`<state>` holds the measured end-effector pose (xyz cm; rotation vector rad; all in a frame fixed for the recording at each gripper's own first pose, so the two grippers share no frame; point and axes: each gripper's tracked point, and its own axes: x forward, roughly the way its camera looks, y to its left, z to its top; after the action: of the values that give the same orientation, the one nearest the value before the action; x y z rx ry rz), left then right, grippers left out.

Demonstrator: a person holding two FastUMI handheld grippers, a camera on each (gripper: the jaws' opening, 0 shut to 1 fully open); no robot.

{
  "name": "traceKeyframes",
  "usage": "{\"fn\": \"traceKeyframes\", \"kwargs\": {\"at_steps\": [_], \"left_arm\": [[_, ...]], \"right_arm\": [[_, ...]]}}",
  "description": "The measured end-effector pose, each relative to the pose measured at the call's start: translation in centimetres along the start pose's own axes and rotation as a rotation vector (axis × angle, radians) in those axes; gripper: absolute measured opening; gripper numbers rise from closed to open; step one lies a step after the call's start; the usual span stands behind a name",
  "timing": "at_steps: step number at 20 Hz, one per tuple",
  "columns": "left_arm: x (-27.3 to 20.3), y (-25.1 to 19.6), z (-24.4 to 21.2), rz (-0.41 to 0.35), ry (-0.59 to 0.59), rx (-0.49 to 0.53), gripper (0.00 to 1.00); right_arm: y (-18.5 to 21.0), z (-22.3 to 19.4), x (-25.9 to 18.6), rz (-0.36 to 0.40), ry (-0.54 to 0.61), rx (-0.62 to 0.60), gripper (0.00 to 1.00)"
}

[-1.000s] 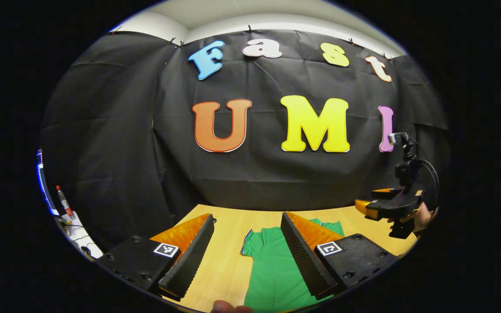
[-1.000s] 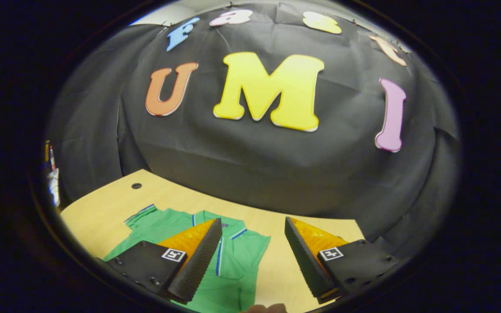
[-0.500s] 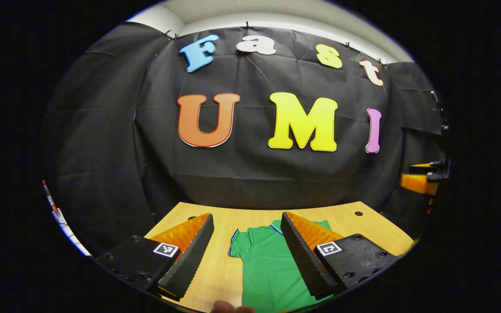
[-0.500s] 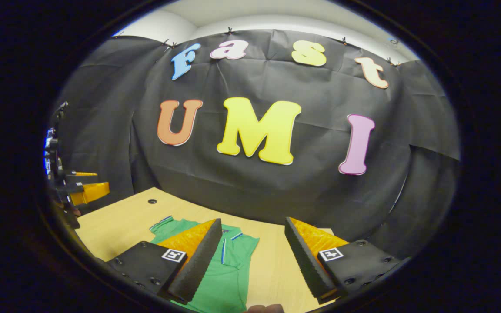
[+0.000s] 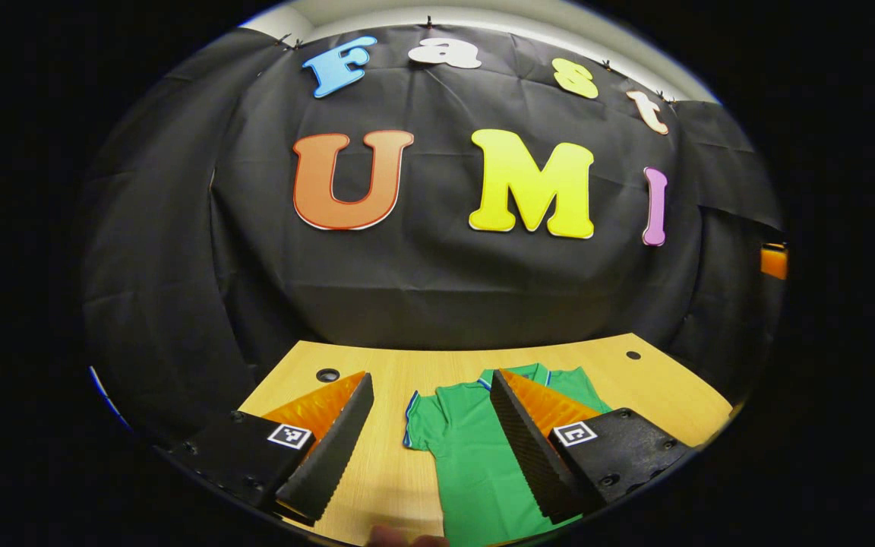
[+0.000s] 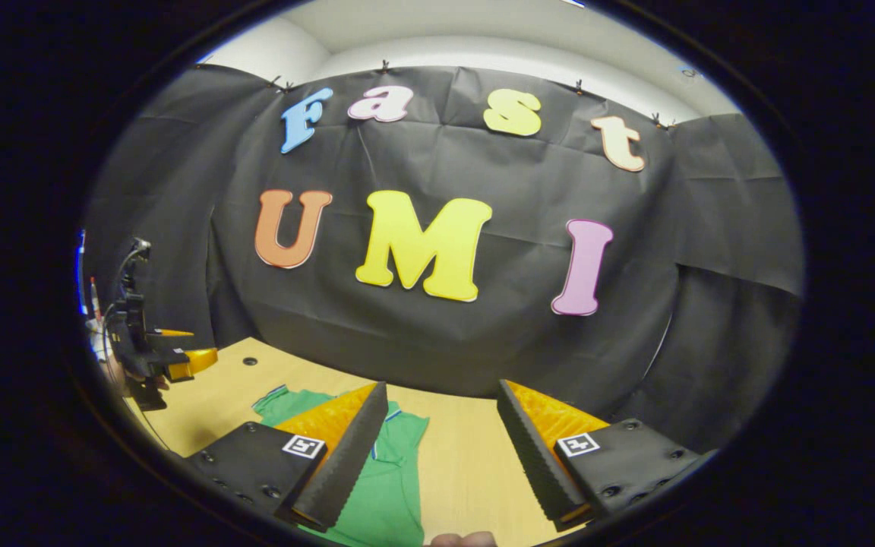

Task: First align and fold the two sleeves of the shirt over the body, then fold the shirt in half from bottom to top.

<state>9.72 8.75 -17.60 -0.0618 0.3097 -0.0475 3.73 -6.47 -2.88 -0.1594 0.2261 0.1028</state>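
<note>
Right now both the left gripper (image 5: 430, 441) and right gripper (image 6: 441, 448) hang wide open above the green shirt (image 5: 475, 456) lying flat on the table (image 5: 665, 395), and a careless grab could bunch its sleeve.

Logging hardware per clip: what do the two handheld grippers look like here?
Each gripper, left and right, has two wedge-shaped fingers with ribbed inner pads on black bolted mounts, each mount bearing a small square black-and-white marker. In the right gripper view, the left one's body looks black, with a cable looping above it.
</note>
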Motion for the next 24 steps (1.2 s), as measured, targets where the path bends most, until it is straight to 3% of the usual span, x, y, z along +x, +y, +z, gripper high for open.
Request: {"fn": "traceKeyframes", "kwargs": {"at_steps": [9, 14, 24], "left_arm": [[8.2, 0.6, -6.4, -0.055, 0.108, -0.098, 0.97], [12.2, 1.4, -9.3, -0.05, 0.129, -0.109, 1.0], [18.2, 2.8, -15.9, -0.034, 0.233, -0.074, 0.94]], "right_arm": [[0.3, -1.8, 0.2, -0.039, 0.054, -0.015, 0.95], [1.8, -3.8, 0.0, -0.024, 0.1, 0.009, 0.92], [2.4, -7.9, 0.2, -0.001, 0.217, 0.039, 0.95]]}}
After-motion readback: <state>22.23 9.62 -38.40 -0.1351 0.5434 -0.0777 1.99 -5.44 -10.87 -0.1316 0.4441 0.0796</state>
